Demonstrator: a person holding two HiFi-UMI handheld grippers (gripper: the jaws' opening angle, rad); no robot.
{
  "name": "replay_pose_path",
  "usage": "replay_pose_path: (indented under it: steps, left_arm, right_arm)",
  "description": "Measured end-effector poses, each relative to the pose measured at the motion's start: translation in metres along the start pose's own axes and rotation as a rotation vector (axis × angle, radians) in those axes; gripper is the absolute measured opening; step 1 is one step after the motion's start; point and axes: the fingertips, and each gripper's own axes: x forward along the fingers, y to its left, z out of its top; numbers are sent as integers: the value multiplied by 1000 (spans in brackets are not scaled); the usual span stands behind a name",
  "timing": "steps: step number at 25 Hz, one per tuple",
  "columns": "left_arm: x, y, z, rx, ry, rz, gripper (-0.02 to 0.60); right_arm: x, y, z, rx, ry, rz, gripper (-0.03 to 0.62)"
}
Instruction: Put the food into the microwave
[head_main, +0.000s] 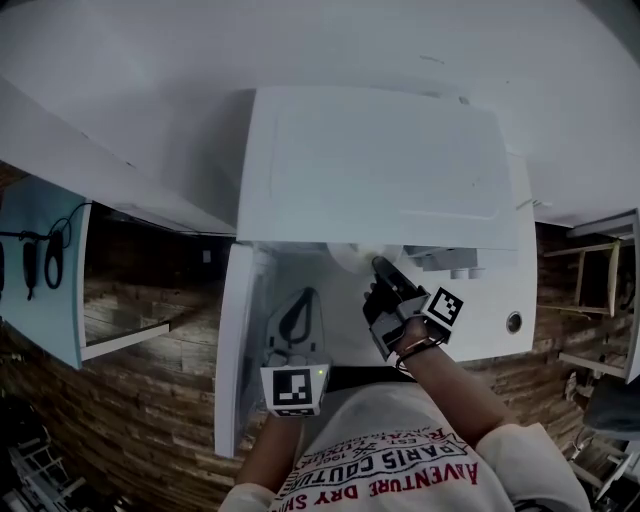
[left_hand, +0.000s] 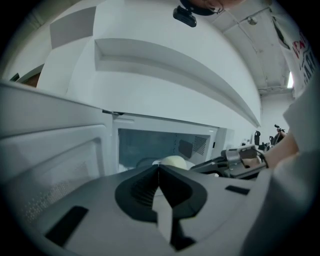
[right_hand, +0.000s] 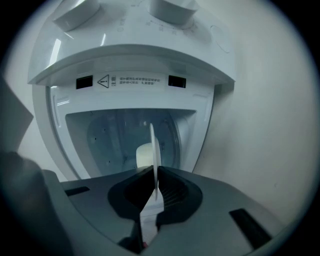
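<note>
1. The white microwave (head_main: 370, 160) stands with its door (head_main: 232, 340) swung open.
2. The right tongs (right_hand: 154, 172) are clamped on the rim of a white plate (right_hand: 156, 150) at the microwave's mouth.
3. The pale, rounded food (right_hand: 144, 155) sits on that plate, at the front of the microwave's cavity.
4. The left tongs (left_hand: 159, 169) are pressed together with nothing between them, in front of the microwave beside its door.

White counter (head_main: 488, 335) bears white microwave (head_main: 370, 165).
</note>
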Motion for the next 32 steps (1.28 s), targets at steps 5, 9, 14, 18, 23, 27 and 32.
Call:
replay_pose_path:
  steps: [5, 9, 14, 18, 23, 27, 32]
  left_arm:
    - [9, 1, -10, -31, 32, -13, 6]
    - [15, -2, -13, -55, 47, -20, 6]
    - [21, 5, -15, -46, 54, -10, 6]
    - [25, 6, -14, -46, 55, -16, 6]
    - [28, 2, -15, -53, 60, -27, 6]
    - [30, -1, -17, -45, 63, -45, 6]
    - [32, -4, -17, -64, 78, -51, 6]
  right_arm:
    - [23, -3, 14, 20, -69, 12, 24]
    - [34, -6, 19, 2, -74, 0, 26]
    - [44, -4, 19, -35, -59, 19, 26]
    - [51, -6, 16, -57, -42, -12, 31]
    - [53, -9, 16, -73, -37, -47, 35]
    - [54, -8, 18, -109, -42, -63, 35]
    - [55, 0, 12, -259, -13, -85, 68]
